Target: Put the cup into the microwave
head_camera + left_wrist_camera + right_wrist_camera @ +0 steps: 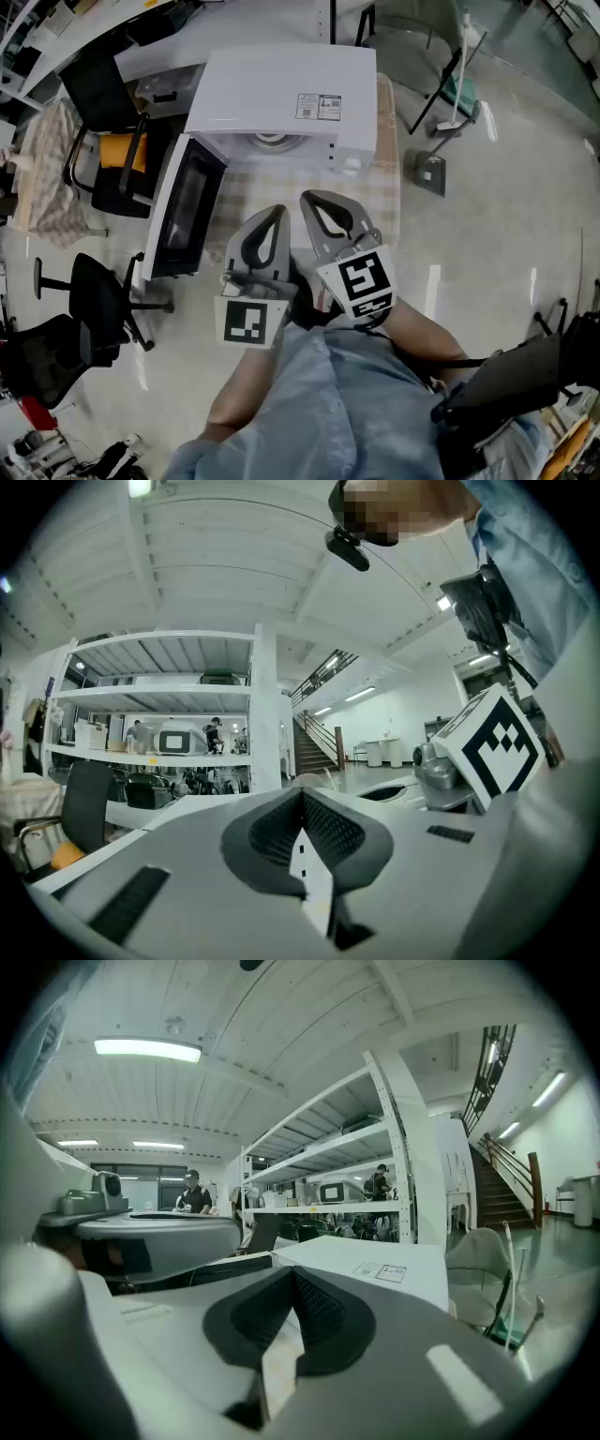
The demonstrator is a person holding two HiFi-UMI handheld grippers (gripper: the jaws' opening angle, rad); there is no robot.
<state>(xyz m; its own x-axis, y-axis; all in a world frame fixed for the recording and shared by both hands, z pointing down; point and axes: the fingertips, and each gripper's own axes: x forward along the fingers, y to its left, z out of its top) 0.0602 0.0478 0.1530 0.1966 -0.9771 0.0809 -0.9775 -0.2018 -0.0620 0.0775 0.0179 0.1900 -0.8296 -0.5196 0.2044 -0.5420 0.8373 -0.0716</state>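
The white microwave stands on a checked tablecloth with its dark-windowed door swung open to the left. In the mouth of its cavity shows a pale round shape, apparently the cup; I cannot tell more. Both grippers are held high, close under the head camera and in front of the microwave. My left gripper is shut with nothing between its jaws. Beside it, my right gripper is also shut and empty. The microwave's top lies just beyond the right jaws.
Black office chairs and one with an orange seat stand left of the table. A floor stand and a folding chair are at the right. White shelving with people behind it fills the background.
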